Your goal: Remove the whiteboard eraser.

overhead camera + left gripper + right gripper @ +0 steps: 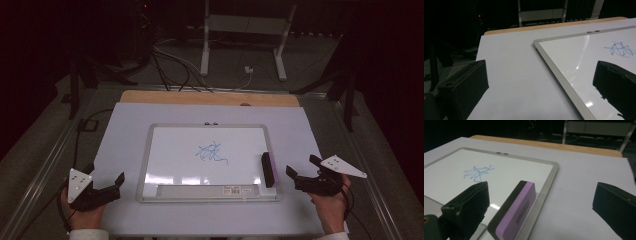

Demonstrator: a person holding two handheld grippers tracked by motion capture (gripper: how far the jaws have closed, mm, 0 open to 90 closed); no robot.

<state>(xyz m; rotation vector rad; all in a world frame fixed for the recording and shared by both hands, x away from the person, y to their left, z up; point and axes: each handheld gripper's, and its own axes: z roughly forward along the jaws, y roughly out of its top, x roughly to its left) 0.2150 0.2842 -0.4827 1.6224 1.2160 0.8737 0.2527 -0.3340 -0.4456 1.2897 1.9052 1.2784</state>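
A small whiteboard (pixel 150 150) with a grey frame lies in the middle of the white table cover, and a blue scribble (pixel 212 152) marks its centre. A black and purple eraser (pixel 268 169) rests on the board's right edge; in the right gripper view the eraser (pixel 516 211) lies just ahead, between the jaws but apart from them. My right gripper (pixel 300 168) stands open to the right of the board. My left gripper (pixel 107 179) stands open at the board's left, its jaws straddling the frame's left rail (pixel 559 75). The scribble (pixel 621 48) shows beyond them.
The white cover (pixel 125 125) lies over a wooden tabletop (pixel 210 97) whose far strip shows. A grey tray strip (pixel 200 190) runs along the board's near edge. Beyond the table stand a white frame (pixel 245 30) and loose cables (pixel 170 65) on the floor.
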